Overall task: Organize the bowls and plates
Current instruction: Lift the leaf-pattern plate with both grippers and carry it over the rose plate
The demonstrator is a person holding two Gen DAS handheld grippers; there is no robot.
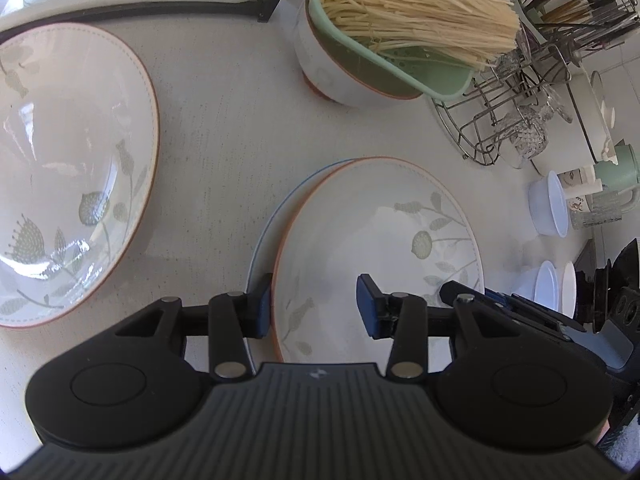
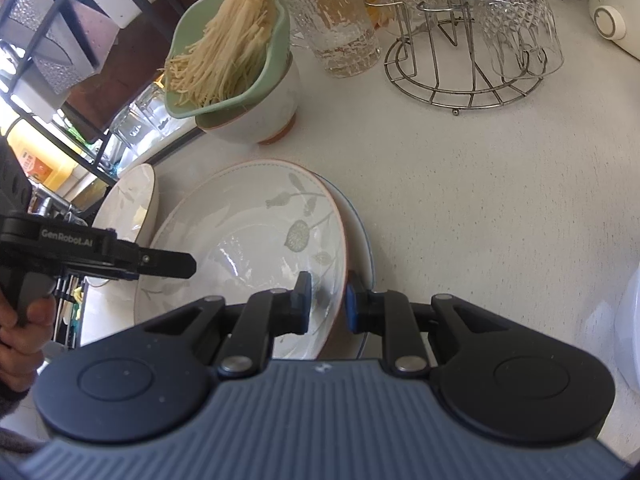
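We have the right gripper (image 2: 326, 306) pinched onto the rim of the orange-rimmed floral plate (image 2: 248, 240), one pad inside the dish and the other outside under the lip, so the plate is clamped at its near edge. We hold it that way, we judge, because a shallow plate offers nothing else to grab: the rim is the only part thin enough to fit between the jaws. The plate sits on a blue-rimmed plate (image 2: 362, 232), whose edge peeks out just past the outer pad, so the two are already stacked but not quite centred.

Our left gripper (image 1: 316, 306) stands partly open on the opposite side of the same plate. Its jaws straddle the rim, one finger (image 1: 262, 304) outside it and the other over the plate's inside, and we see a gap on each side, so it grips nothing. We take it as ready to steady or nudge the stack while the right one holds.

The plate lies face up and roughly level on the white counter (image 2: 460, 200), its hollow opening upward. Being round, it has no true long axis; its leaf sprig runs away from the right gripper toward the far rim. Beyond the left gripper, off to its left, a second floral plate (image 1: 68, 168) lies apart, not yet stacked. Straight ahead stands a white bowl (image 1: 332, 68) carrying a green strainer of enoki mushrooms (image 1: 412, 12).
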